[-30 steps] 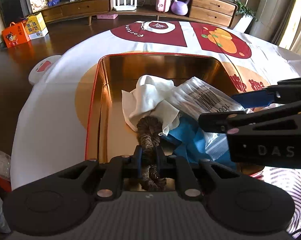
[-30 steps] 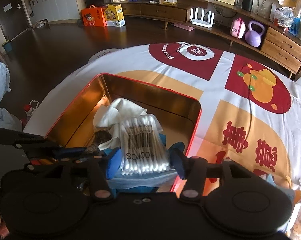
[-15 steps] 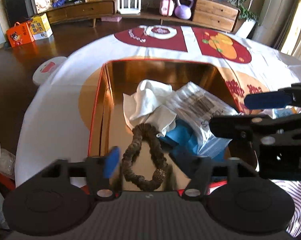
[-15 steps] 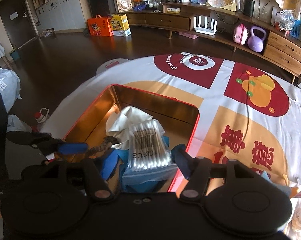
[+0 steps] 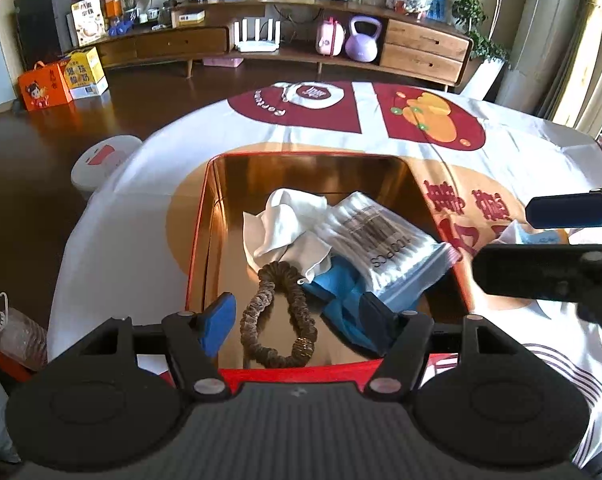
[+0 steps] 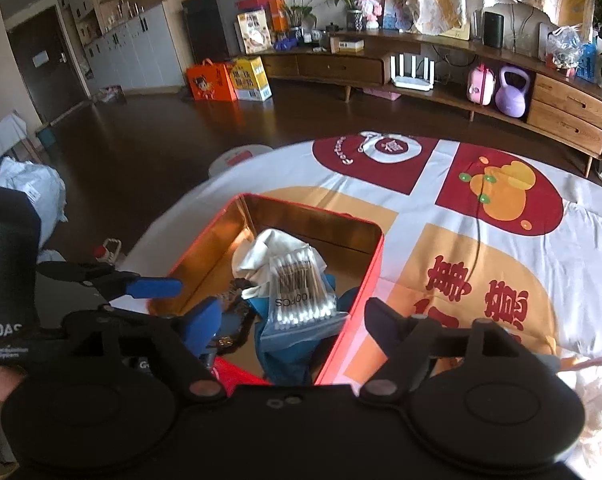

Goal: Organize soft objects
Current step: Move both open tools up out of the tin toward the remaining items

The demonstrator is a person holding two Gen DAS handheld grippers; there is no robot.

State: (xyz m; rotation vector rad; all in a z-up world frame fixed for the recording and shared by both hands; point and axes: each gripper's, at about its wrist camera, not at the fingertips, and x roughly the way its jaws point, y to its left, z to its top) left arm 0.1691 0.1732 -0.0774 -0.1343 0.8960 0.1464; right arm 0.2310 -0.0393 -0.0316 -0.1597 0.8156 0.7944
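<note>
Your left gripper (image 5: pixel 297 320) and right gripper (image 6: pixel 289 320), jaws just opened, hold nothing; scrunchie (image 5: pixel 279 316) and cotton-swab bag (image 6: pixel 301 292) lie mid-frame in the tin (image 5: pixel 197 248).

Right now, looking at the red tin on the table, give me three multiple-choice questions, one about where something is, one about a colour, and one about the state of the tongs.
1. Where does the brown scrunchie lie?
A. On the tablecloth beside the tin
B. On the floor of the red tin
C. On top of the cotton swab bag

2. What colour is the cloth under the cotton swab bag?
A. Blue
B. Yellow
C. Green

3. How do the left tongs stand?
A. Shut on the scrunchie
B. Shut on the white cloth
C. Open, gripping nothing

Answers: 1 B, the scrunchie rests on the tin's golden floor near its front wall. 2 A, the blue cloth shows beneath the bag, next to the white cloth. 3 C, both pads stand apart and clear of the scrunchie.
</note>
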